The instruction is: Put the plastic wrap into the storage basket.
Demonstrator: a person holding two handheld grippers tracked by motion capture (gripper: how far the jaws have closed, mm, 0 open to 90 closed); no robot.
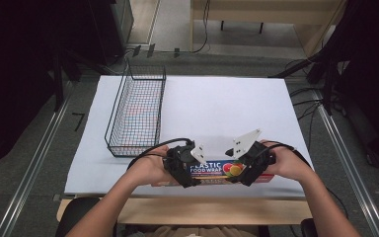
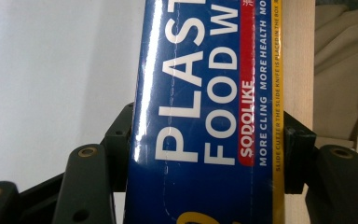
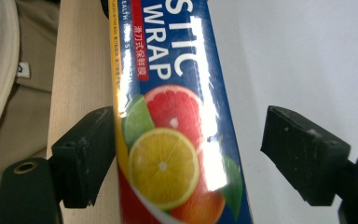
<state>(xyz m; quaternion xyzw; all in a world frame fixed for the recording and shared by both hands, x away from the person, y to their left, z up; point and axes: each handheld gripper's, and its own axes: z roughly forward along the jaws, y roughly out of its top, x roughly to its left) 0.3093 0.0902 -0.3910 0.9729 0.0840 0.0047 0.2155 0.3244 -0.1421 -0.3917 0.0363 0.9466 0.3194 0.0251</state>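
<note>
Here, with your left gripper [image 1: 181, 168] clenched across the long blue-and-yellow cardboard box of plastic food wrap [image 1: 216, 169] at the white table's [image 1: 217, 103] near edge, your right gripper [image 1: 249, 167] stands released around it, so keep the left grip level.

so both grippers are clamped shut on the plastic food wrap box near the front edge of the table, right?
Not quite. Only the left gripper is clamped on the plastic food wrap box. In the right gripper view, the right gripper stands open: one pad is well clear of the box. The box does lie near the table's front edge.
</note>
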